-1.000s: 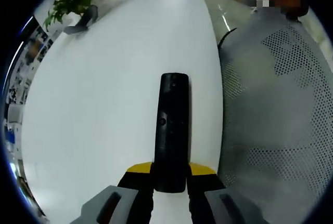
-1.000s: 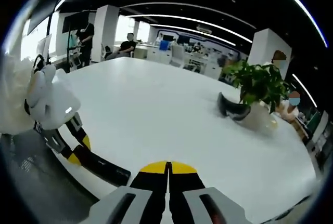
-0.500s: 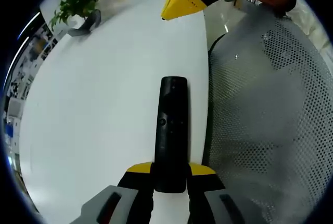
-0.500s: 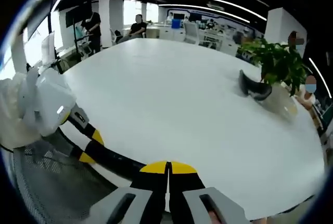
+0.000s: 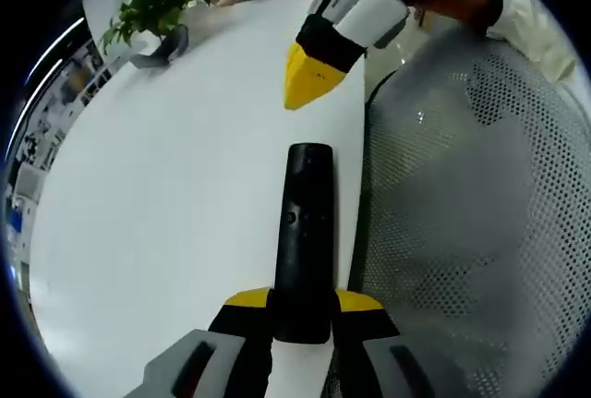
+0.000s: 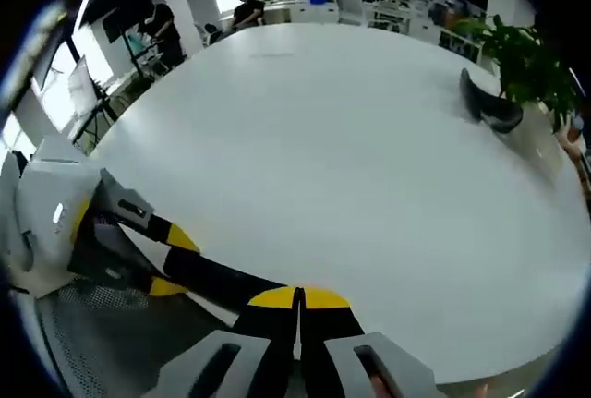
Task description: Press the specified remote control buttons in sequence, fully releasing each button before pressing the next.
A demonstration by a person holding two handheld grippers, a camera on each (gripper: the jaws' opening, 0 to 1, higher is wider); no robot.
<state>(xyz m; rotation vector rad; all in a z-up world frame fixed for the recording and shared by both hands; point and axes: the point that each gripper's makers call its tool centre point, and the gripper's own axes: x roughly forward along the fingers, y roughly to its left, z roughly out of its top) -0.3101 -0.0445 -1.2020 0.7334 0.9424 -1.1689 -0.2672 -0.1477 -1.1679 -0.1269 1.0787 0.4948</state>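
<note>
A long black remote control points away from me, its near end clamped between the yellow-tipped jaws of my left gripper. It hangs at the white table's edge. My right gripper comes in from the top with its yellow tips together, a short way above and beyond the remote's far end, not touching it. In the right gripper view my right gripper is shut on nothing. There the remote runs left from just under its tips into the left gripper.
A grey mesh chair back stands along the table's right side. At the far end sit a potted plant and a dark object. People stand by desks beyond the table.
The right gripper has come down and closer to the remote's far end. The right gripper view has tilted down toward the table's edge. The remote stays held in the left gripper.
</note>
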